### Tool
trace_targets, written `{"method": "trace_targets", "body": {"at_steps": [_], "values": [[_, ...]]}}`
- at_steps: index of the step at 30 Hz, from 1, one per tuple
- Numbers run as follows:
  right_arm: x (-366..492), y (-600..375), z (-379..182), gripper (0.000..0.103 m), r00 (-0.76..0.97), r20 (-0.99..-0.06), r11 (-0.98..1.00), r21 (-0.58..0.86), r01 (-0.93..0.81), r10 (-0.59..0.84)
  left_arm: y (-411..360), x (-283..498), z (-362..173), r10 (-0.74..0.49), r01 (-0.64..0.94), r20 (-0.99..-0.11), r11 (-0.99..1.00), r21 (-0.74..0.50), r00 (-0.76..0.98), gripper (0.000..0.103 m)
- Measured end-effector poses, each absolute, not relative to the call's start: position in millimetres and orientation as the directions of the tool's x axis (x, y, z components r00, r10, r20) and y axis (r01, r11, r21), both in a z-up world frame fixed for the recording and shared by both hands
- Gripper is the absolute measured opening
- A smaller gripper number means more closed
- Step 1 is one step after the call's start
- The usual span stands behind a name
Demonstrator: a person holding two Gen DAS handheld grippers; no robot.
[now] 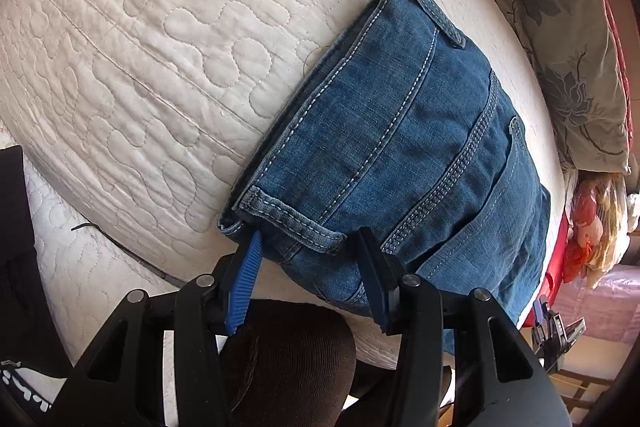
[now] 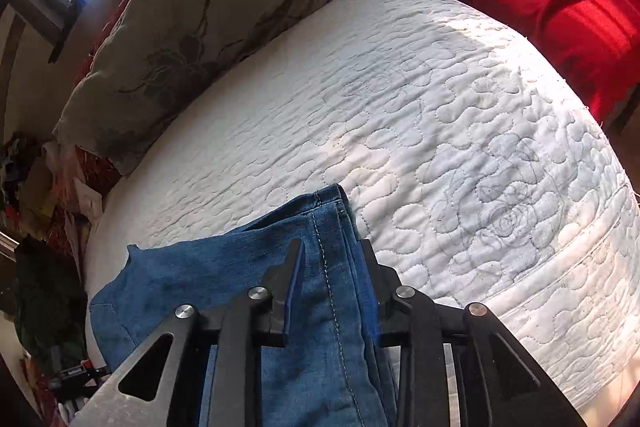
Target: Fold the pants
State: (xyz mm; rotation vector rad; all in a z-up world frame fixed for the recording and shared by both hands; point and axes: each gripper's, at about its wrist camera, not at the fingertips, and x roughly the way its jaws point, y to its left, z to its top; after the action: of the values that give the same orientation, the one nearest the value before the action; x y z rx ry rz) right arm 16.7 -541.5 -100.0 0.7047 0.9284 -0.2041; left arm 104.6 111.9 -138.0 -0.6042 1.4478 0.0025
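Note:
Blue denim pants (image 1: 404, 147) lie on a white quilted bed, waistband with belt loops toward the left wrist view. My left gripper (image 1: 308, 251) is open, its blue-padded fingers (image 1: 246, 267) straddling the waistband's near corner at the bed's edge. In the right wrist view the pants (image 2: 320, 307) run between the fingers of my right gripper (image 2: 332, 259), which stands open around a stitched seam fold; whether the pads press the cloth I cannot tell. The right gripper also shows small in the left wrist view (image 1: 548, 315), at the far end of the pants.
The quilted mattress cover (image 2: 440, 131) spreads wide beyond the pants. A grey floral pillow (image 2: 188, 39) lies along the bed's side, a red cushion (image 2: 568, 27) at the far corner. Cluttered clothes pile on the floor (image 2: 36, 179). A dark knee (image 1: 288, 355) is below the left gripper.

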Motion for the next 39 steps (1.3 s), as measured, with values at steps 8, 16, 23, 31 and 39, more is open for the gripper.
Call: {"method": "trace_targets", "body": {"at_steps": [8,16,23,31,39], "values": [[-79,-509,-127,0.049,0.536,-0.825,0.740,0.471,0.480,0.178,100,90,-145,-0.410,-0.332,-0.900,0.837,-0.435,0.146,0.046],[-101,-511,-143,0.004,0.516,-0.854,0.771,0.377,0.513,0.074,84,105,-154,-0.335,-0.336,-0.936,0.874,-0.352,0.111,0.047],[-148,-526,-132,0.034,0.651,-0.740,0.600,0.601,0.527,0.169,90,91,-136,-0.361,-0.284,-0.922,0.877,-0.387,0.143,0.047],[-171,-511,-150,0.049,0.716,-0.646,0.427,0.744,0.514,0.264,87,62,-93,-0.356,-0.150,-0.910,0.908,-0.390,0.212,0.047],[-143,-490,-190,0.054,0.761,-0.564,0.257,0.825,0.503,0.322,3,81,-56,-0.338,0.082,-0.916,0.941,-0.328,0.216,0.047]]}}
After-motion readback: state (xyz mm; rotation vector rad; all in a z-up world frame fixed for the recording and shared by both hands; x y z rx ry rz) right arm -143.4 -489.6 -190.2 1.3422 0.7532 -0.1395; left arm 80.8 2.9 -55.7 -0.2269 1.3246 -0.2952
